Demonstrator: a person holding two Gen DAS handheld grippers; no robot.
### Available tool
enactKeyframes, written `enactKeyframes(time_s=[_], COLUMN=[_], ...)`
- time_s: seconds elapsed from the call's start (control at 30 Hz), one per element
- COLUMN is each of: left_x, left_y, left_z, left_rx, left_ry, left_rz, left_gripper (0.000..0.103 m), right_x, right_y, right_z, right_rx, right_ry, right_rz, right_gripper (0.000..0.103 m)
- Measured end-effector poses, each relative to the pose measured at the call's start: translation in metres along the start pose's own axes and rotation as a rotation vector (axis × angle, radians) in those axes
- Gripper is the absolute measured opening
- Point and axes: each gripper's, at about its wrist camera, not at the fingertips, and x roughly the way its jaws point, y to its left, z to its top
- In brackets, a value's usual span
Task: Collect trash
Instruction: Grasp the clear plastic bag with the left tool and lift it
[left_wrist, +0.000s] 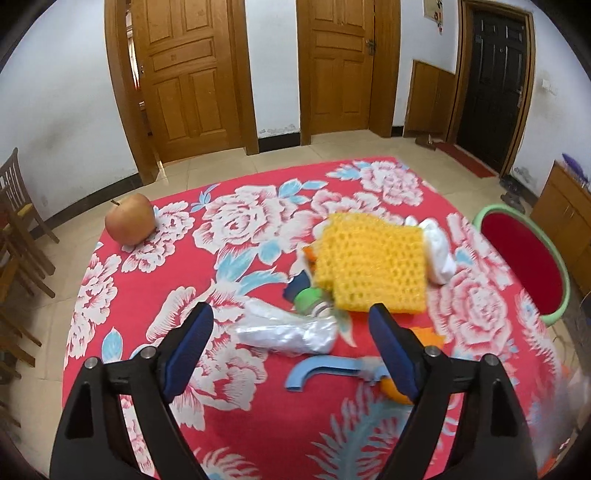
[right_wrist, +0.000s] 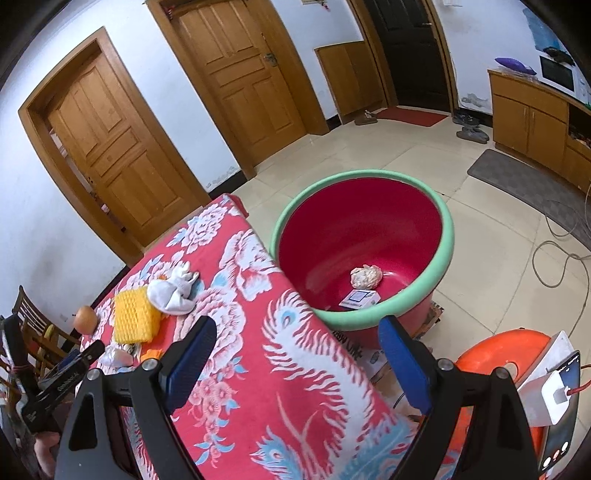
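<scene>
The left gripper (left_wrist: 291, 332) hangs over the red flowered cloth (left_wrist: 258, 424) that covers the counter, its jaws spread wide with nothing pressed between the blue pads. Just beyond the tips, in the gap between them, lies a crumpled silvery wrapper (left_wrist: 284, 332), apart from both pads. A light blue curved piece (left_wrist: 314, 371) lies nearer the camera than the wrapper, toward the right pad, and an orange scrap (left_wrist: 393, 393) shows partly behind that pad. Past the wrapper sits a green cap (left_wrist: 309, 299), blurred, touching a yellow crocheted pad (left_wrist: 369, 262), with a white crumpled cloth (left_wrist: 439, 251) at its far right side. An apple (left_wrist: 130, 218) stands well apart near the far left edge.

The right gripper (right_wrist: 297, 350) also has its jaws wide apart and empty, hanging over the counter's right edge. Beyond them, beside the counter, stands a red basin with a green rim (right_wrist: 436, 273); inside lie a pale crumpled wad (right_wrist: 365, 277) and a small white box (right_wrist: 360, 298), just beside each other
</scene>
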Motion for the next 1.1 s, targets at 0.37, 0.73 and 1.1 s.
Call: enactKeyframes(time_s=[0.37, 0.73, 1.1], left_x=[0.038, 0.040, -0.014], left_y=[0.015, 0.023, 0.040], left_z=[-0.010, -0.012, -0.027], left_rx=[-0.035, -0.085, -0.180], left_ry=[0.070, 0.075, 0.030], left_rz=[-0.022, -0.091, -0.073], left_gripper=[0.085, 0.070, 0.070], right_x=[0.005, 0.016, 0.007], right_y=[0.022, 0.037, 0.046], right_z=[-0.006, -0.015, -0.024], right_rx=[-0.051, -0.087, -0.105], right_ry=[0.018, 0.052, 0.041], right_rz=[-0.026, -0.018, 0.029], right_gripper=[0.091, 0.091, 0.091])
